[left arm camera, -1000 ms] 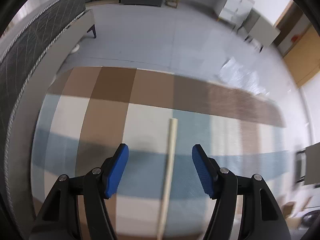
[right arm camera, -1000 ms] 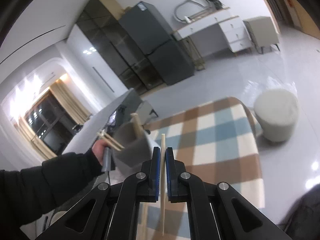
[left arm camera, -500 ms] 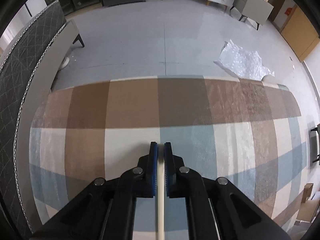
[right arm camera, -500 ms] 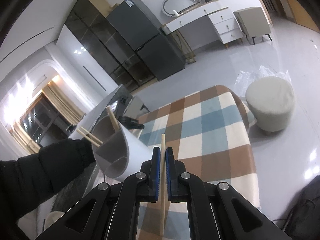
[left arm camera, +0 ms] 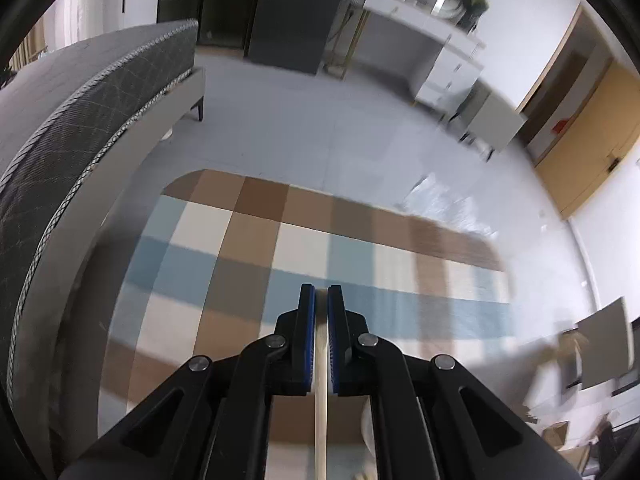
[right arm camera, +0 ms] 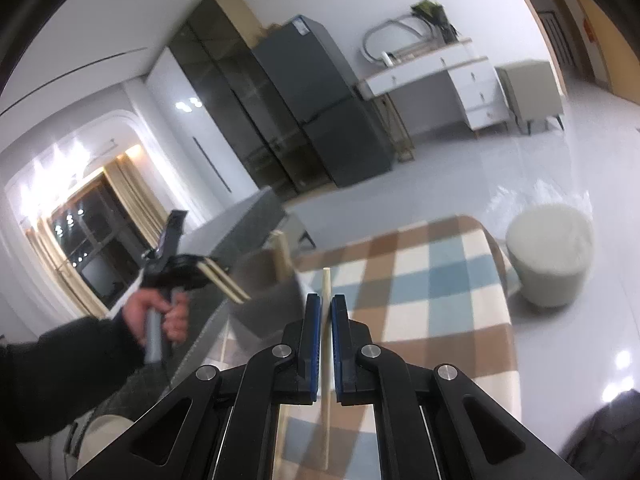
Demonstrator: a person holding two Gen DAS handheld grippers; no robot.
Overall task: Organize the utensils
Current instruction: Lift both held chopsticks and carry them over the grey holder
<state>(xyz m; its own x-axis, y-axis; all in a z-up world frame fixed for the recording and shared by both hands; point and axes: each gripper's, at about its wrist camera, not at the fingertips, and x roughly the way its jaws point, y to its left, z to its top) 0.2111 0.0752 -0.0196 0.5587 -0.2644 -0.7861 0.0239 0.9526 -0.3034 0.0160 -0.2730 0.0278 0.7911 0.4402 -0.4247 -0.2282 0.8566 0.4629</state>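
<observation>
Both tools clamped on chopsticks
The left tool [left arm camera: 321,300] and right tool [right arm camera: 326,308] each pinched a thin, pale wooden chopstick [left arm camera: 320,400] [right arm camera: 327,344]: light, stiff, slippery, best gripped mid-shaft.

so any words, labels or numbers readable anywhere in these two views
None can be read.
sticker on the dark fridge: too small and blurred.
red sign on the wooden door: blurred, no characters legible.
</observation>
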